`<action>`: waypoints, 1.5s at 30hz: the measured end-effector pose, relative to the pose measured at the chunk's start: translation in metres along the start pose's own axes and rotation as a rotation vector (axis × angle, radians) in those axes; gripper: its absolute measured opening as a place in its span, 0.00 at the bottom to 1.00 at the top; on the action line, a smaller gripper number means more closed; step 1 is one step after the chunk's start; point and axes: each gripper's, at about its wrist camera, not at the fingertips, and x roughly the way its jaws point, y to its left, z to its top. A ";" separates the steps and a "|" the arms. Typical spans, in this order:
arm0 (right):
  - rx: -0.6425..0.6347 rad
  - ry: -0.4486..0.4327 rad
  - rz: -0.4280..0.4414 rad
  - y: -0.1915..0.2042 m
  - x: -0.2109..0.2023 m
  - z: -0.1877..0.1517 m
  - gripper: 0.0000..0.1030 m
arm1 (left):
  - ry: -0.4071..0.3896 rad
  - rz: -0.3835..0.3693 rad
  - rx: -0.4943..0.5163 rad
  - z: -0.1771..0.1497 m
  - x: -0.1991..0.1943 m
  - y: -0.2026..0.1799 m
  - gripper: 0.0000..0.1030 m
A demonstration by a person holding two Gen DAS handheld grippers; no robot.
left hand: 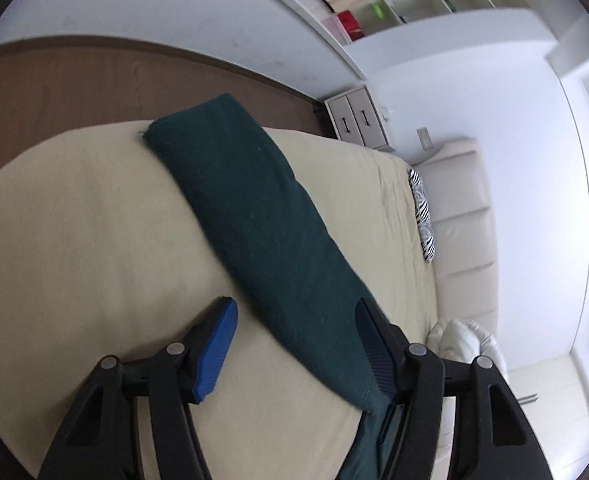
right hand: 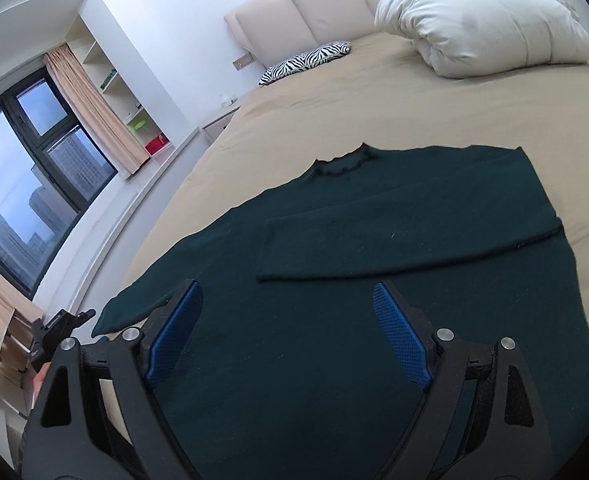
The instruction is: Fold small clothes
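A dark green long-sleeved sweater [right hand: 334, 248] lies flat on the beige bed sheet [right hand: 294, 112], collar away from me. Its right sleeve is folded across the chest. Its left sleeve [left hand: 254, 216] stretches out straight over the sheet in the left wrist view. My left gripper [left hand: 296, 320] is open, just above the sleeve near the shoulder end, holding nothing. It also shows at the left edge of the right wrist view [right hand: 60, 326]. My right gripper [right hand: 286, 320] is open above the sweater's lower body, holding nothing.
A folded white duvet [right hand: 474, 28] lies at the head of the bed on the right. A zebra-print pillow [right hand: 306, 60] rests against the padded headboard [right hand: 302, 12]. A nightstand [left hand: 358, 118], shelves [right hand: 126, 92] and a window [right hand: 26, 184] stand left of the bed.
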 end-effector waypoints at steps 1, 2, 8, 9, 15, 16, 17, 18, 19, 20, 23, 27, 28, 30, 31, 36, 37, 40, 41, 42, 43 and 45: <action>-0.005 -0.002 0.000 0.004 -0.001 -0.003 0.83 | -0.009 -0.010 -0.018 0.004 0.002 0.002 0.62; -0.008 -0.007 0.000 0.006 -0.003 -0.004 0.83 | -0.020 -0.017 -0.038 0.009 0.004 0.004 0.59; 0.018 -0.021 0.004 -0.001 -0.015 0.005 0.83 | -0.091 -0.029 -0.203 0.037 0.012 0.023 0.36; 0.032 -0.020 0.008 -0.009 -0.022 0.010 0.83 | -0.104 -0.027 -0.222 0.040 0.011 0.027 0.33; 0.061 -0.008 0.011 -0.025 -0.028 0.008 0.79 | -0.155 0.038 -0.105 0.041 0.015 0.003 0.18; 0.063 -0.008 0.011 -0.027 -0.028 0.008 0.78 | -0.150 0.039 -0.053 0.039 0.017 -0.010 0.10; 0.067 -0.010 0.010 -0.030 -0.030 0.008 0.78 | -0.145 0.045 0.001 0.035 0.020 -0.027 0.09; 0.072 -0.013 0.008 -0.034 -0.032 0.007 0.77 | -0.141 0.046 0.051 0.028 0.019 -0.040 0.09; 0.079 -0.016 0.008 -0.038 -0.033 0.006 0.77 | -0.132 0.038 0.127 0.020 0.022 -0.061 0.09; 0.087 -0.016 0.007 -0.041 -0.034 0.006 0.77 | -0.123 0.036 0.183 0.010 0.023 -0.078 0.09; 0.106 -0.019 0.000 -0.054 -0.037 0.003 0.76 | -0.081 0.024 0.430 -0.030 0.037 -0.144 0.08; 0.143 -0.029 -0.015 -0.074 -0.044 -0.002 0.75 | -0.011 0.015 0.762 -0.105 0.066 -0.220 0.09; 0.154 -0.032 -0.020 -0.080 -0.046 -0.003 0.75 | 0.022 0.023 0.849 -0.129 0.078 -0.236 0.09; 0.179 -0.039 -0.032 -0.093 -0.053 -0.005 0.75 | 0.078 0.032 1.023 -0.184 0.096 -0.257 0.09; 0.190 -0.042 -0.036 -0.099 -0.055 -0.006 0.75 | 0.097 0.046 1.117 -0.211 0.106 -0.265 0.09; 0.229 -0.061 -0.058 -0.124 -0.066 -0.009 0.75 | 0.148 0.108 1.472 -0.325 0.142 -0.263 0.09; 0.236 -0.064 -0.063 -0.129 -0.068 -0.010 0.75 | 0.159 0.118 1.517 -0.344 0.146 -0.258 0.09; 0.259 -0.063 -0.077 -0.142 -0.070 -0.012 0.75 | 0.203 0.162 1.584 -0.369 0.160 -0.244 0.13; 0.265 -0.057 -0.080 -0.145 -0.069 -0.012 0.75 | 0.231 0.175 1.585 -0.372 0.164 -0.242 0.18; 0.269 -0.048 -0.080 -0.147 -0.067 -0.013 0.75 | 0.251 0.177 1.580 -0.370 0.164 -0.237 0.23; 0.274 -0.034 -0.080 -0.150 -0.064 -0.013 0.75 | 0.275 0.177 1.576 -0.370 0.164 -0.233 0.40; 0.290 0.001 -0.076 -0.154 -0.054 -0.012 0.76 | 0.326 0.190 1.566 -0.371 0.158 -0.219 0.64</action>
